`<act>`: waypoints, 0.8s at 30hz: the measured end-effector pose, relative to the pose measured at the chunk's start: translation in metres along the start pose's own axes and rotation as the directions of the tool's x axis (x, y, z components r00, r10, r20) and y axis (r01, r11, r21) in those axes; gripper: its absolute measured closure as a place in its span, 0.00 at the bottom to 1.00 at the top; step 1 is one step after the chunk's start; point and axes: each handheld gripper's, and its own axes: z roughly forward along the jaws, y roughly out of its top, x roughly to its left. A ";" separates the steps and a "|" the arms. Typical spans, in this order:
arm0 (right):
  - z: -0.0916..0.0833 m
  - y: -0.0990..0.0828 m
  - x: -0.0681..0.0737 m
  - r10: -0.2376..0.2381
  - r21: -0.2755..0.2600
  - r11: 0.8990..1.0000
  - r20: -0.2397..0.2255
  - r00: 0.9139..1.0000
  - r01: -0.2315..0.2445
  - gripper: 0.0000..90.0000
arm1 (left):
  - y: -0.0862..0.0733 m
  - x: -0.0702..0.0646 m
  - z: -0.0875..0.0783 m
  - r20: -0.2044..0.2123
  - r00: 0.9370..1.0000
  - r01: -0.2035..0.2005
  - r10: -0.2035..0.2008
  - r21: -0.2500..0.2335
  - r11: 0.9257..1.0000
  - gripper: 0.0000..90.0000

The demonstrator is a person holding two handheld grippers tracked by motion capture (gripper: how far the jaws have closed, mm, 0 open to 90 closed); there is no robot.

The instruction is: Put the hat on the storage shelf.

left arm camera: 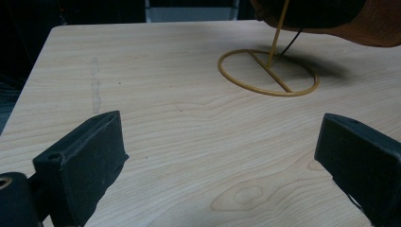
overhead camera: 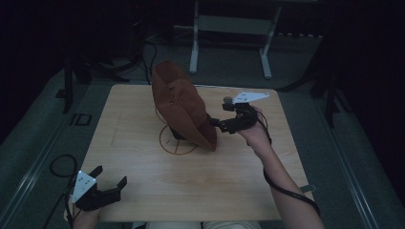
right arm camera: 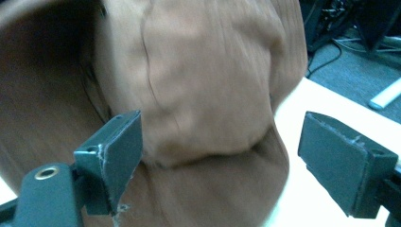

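The right gripper hovers over the middle of the tabletop, its jaws spread apart with nothing clamped between them. Straight in front of it, just off its tips, is a brown cap. In the right gripper view the cap lies just beyond the open jaws: the crown bulges forward between them, and the brim curves below it toward the lower right. The picture is blurred there, so I cannot tell whether either jaw touches the cloth.

The cap sits tilted on a thin wire stand, whose round base ring lies flat on the tabletop under the cap, ahead of and slightly below the right gripper. The brim points down toward the near edge, ending beside the gripper's tips.

The left gripper rests at the near left corner of the tabletop, well apart from the cap and from the right gripper. Its jaws are wide apart and hold nothing. In the left gripper view, bare wood lies between the two jaws; ahead and to the right of them is the stand, with its upright rod rising from the ring's crossbar into the cap at the top right.
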 end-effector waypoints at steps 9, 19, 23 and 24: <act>-0.012 -0.053 -0.009 0.049 0.016 0.999 0.043 0.998 -0.050 0.16 | 0.000 -0.001 0.002 0.000 1.000 -0.003 0.003 0.005 1.000 0.03; -0.021 -0.104 -0.013 0.049 0.058 0.997 0.114 0.992 -0.056 0.16 | 0.000 -0.002 0.003 -0.001 1.000 -0.001 0.001 0.006 1.000 0.03; -0.026 -0.124 -0.010 0.046 0.074 0.996 0.131 0.990 -0.056 0.16 | -0.001 -0.001 0.003 0.002 1.000 0.006 -0.006 0.009 1.000 0.03; -0.028 -0.129 -0.009 0.045 0.079 0.995 0.134 0.990 -0.056 0.16 | -0.001 -0.001 0.003 0.001 1.000 0.006 -0.006 0.010 1.000 0.03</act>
